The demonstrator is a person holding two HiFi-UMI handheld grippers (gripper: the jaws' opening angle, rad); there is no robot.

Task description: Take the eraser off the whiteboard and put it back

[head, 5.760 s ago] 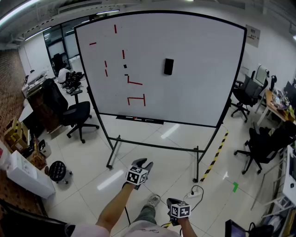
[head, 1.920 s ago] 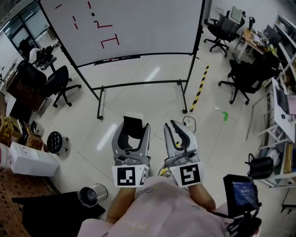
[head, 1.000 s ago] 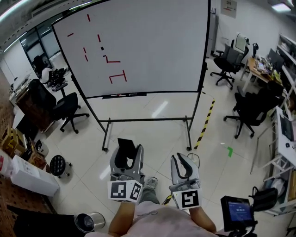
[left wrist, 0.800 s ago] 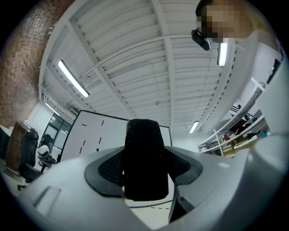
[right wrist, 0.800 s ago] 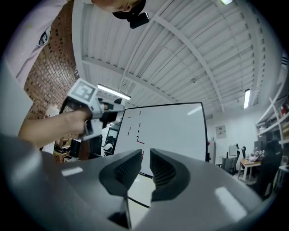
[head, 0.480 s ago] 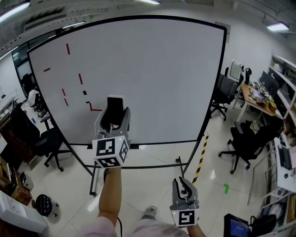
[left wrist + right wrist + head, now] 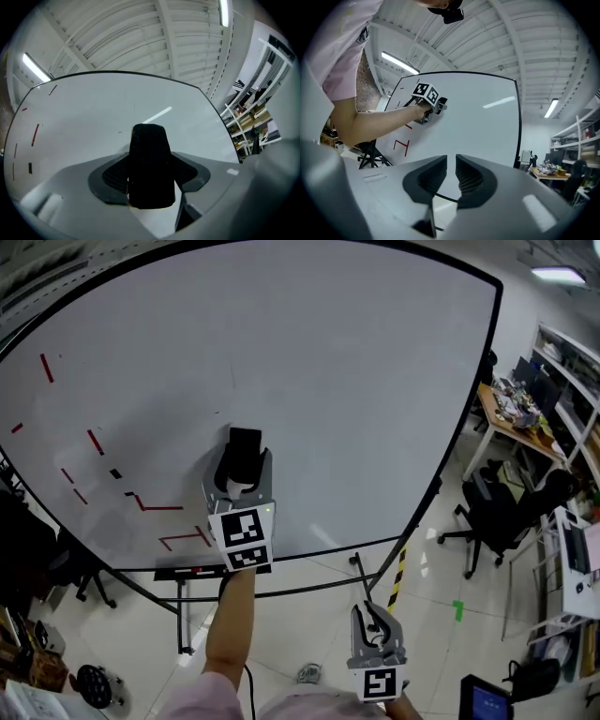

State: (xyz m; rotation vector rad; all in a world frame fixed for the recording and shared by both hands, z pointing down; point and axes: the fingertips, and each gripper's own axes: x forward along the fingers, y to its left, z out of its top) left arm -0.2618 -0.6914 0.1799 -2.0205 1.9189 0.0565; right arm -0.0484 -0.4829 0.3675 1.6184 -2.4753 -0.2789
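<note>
Eraser (image 7: 245,444) clamped in left gripper (image 7: 242,460) near whiteboard (image 7: 375,371) bottom edge, contact unclear: just lifted or about to reseat. Right gripper (image 7: 377,622) closed, empty.

Bright, even overhead light from long white ceiling strip lights (image 7: 33,66); glare streak on glossy white whiteboard (image 7: 157,114), sheen on pale tiled floor (image 7: 427,596). Heavy fisheye bending at edges, black vignette corners in both gripper views, nearest foreground soft

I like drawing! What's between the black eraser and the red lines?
Just bare whiteboard. The head view shows a clean white stretch between the eraser and the nearest red lines, lower left of it.
</note>
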